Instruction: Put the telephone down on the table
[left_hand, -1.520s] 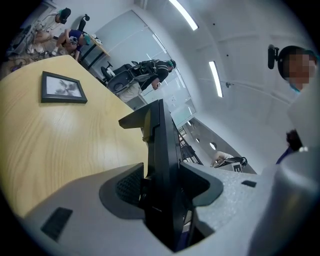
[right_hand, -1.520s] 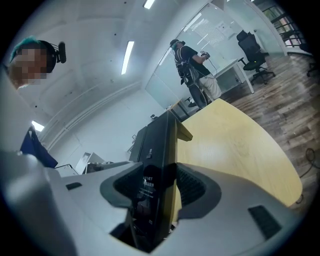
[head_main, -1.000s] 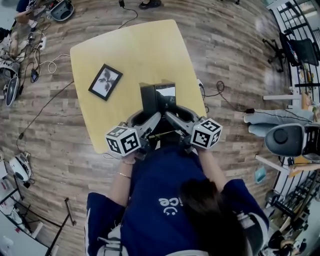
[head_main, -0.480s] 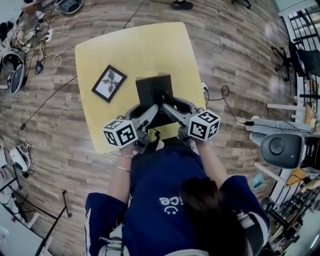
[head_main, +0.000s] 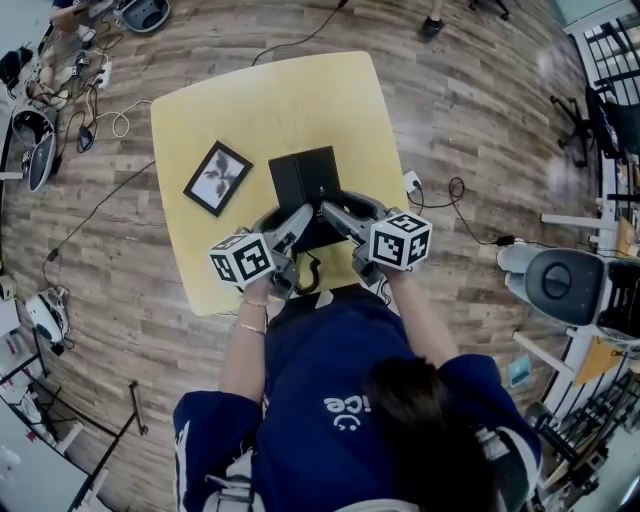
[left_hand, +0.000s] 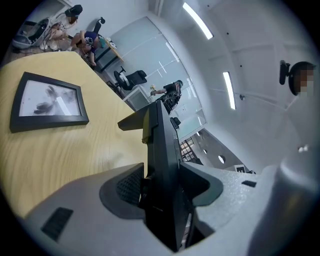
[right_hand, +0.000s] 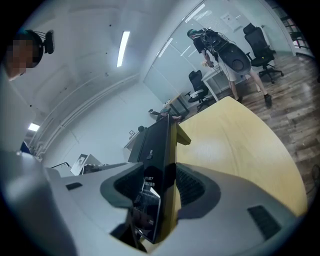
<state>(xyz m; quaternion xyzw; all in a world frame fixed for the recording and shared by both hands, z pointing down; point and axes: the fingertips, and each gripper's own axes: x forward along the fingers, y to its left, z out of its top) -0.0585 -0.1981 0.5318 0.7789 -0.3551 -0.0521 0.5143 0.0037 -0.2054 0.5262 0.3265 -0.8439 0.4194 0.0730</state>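
The black telephone (head_main: 306, 181) is held over the near middle of the yellow table (head_main: 280, 100); whether it touches the tabletop I cannot tell. My left gripper (head_main: 296, 222) is shut on its left edge, where the flat black body (left_hand: 162, 150) stands on edge between the grey pads. My right gripper (head_main: 334, 214) is shut on its right edge, clamping the telephone (right_hand: 159, 150) in the same way. A black cord (head_main: 306, 272) hangs from the phone toward the person.
A black picture frame (head_main: 217, 178) lies on the table's left side, also seen as the frame (left_hand: 47, 102) left of the phone. Cables and gear (head_main: 60, 90) lie on the wood floor at the left. Chairs (head_main: 575, 290) stand at the right.
Both grippers have carried the telephone forward, from the table's near edge to further in over the tabletop. Grips unchanged.
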